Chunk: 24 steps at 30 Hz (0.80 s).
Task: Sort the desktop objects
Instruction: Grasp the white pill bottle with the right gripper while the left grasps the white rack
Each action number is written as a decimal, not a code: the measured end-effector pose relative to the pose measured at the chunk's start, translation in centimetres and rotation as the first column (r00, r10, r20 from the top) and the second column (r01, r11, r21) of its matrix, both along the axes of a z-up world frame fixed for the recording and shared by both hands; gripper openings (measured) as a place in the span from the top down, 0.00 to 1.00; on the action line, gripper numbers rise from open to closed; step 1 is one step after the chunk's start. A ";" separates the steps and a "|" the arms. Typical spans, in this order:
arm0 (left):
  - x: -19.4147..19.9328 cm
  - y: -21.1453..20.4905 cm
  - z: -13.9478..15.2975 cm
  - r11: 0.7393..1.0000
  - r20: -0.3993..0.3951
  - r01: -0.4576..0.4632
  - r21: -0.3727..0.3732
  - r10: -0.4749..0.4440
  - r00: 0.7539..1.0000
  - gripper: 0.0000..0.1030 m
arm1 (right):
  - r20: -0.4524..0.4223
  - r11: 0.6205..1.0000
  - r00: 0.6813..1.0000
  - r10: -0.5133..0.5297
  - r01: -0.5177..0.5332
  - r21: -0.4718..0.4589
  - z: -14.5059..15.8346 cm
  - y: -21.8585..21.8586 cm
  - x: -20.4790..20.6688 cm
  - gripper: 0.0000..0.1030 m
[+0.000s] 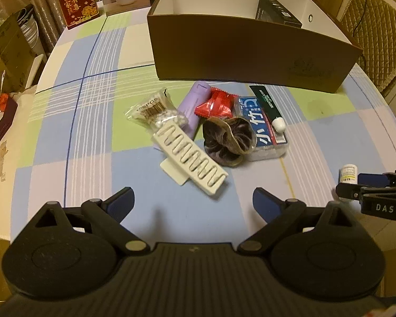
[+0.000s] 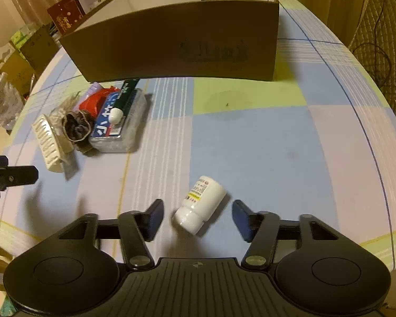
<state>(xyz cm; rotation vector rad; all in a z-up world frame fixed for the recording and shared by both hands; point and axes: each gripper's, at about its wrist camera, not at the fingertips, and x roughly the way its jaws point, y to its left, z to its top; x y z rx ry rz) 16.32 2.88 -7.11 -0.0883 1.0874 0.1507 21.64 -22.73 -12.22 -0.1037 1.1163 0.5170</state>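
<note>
**Pill bottle lined up for the box as desktop sort gets under way**

A small white pill bottle (image 2: pixel 200 204) lies on its side on the checked table (image 2: pixel 250 137), between the fingers of the right hand-held gripper (image 2: pixel 198 216), whose jaws stand apart on either side of it, neither pad touching it. The left hand-held gripper (image 1: pixel 194 202) hangs wide open over bare cloth, just short of a white slotted clip (image 1: pixel 191 155) at the near edge of a small heap: a cotton-swab packet (image 1: pixel 153 108), a lilac tube (image 1: pixel 191 105), a red sachet (image 1: pixel 215 103), a dark scrunchie (image 1: pixel 228 138) and a green tube (image 1: pixel 269 105) lying on a blue-labelled clear case (image 1: pixel 264 129). Behind them stands the open brown box (image 1: pixel 250 50).

The bottle looks light, rigid and smooth; being round and on its side, it will probably roll if nudged, so a squeeze across the barrel, clear of the ribbed cap, seems the safest hold. The scrunchie is soft; the clip looks stiff.

Only the right wrist view shows the bottle lying between the pads; the left view catches just its end beside the other gripper's finger. The left view alone looks into the box, where a black carton (image 1: pixel 279 10) leans against the far wall.
</note>
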 end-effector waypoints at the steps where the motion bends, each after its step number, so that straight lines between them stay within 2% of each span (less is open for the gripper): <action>1: 0.3 0.1 -0.2 1.000 0.001 -0.001 -0.001 0.001 1.000 0.10 | -0.002 1.000 1.000 0.001 -0.001 -0.003 -0.2 0.0 0.1 0.56; 7: 1.9 1.1 -0.7 0.999 0.021 -0.026 -0.036 0.027 0.999 0.22 | 0.050 0.999 0.999 0.018 -0.016 -0.041 -0.4 -0.2 0.7 0.73; 12: 3.4 1.9 -1.5 0.999 0.027 -0.043 -0.030 0.044 0.999 0.30 | 0.060 0.999 0.998 0.001 0.001 -0.046 -0.5 -0.5 1.5 0.75; 13: 3.6 1.9 -1.8 0.999 0.023 -0.043 -0.028 0.043 0.999 0.34 | 0.061 0.999 0.998 0.000 0.003 -0.047 -0.5 -0.5 1.6 0.75; 15: 3.7 2.2 -2.3 0.999 0.014 -0.033 -0.028 0.033 0.999 0.44 | 0.063 0.999 0.998 -0.001 0.004 -0.047 -0.5 -0.6 1.8 0.75; 17: 3.6 2.6 -2.6 0.999 0.010 -0.006 -0.035 0.007 1.000 0.65 | 0.061 0.999 0.998 -0.002 0.004 -0.041 -0.5 -0.7 2.0 0.75; 18: 3.4 2.9 -2.8 0.999 0.008 0.009 -0.036 -0.009 1.000 0.70 | 0.060 0.999 0.998 -0.001 0.003 -0.037 -0.5 -0.7 2.0 0.75; 20: 2.9 3.3 -2.9 0.999 0.009 0.040 -0.021 -0.040 0.999 0.76 | 0.059 1.000 0.998 -0.002 0.003 -0.028 -0.5 -0.8 2.0 0.75; 24: 2.0 3.9 -2.8 0.995 0.001 0.103 0.009 -0.103 0.995 0.77 | 0.065 1.000 0.998 0.000 0.001 -0.019 -0.6 -1.0 1.9 0.74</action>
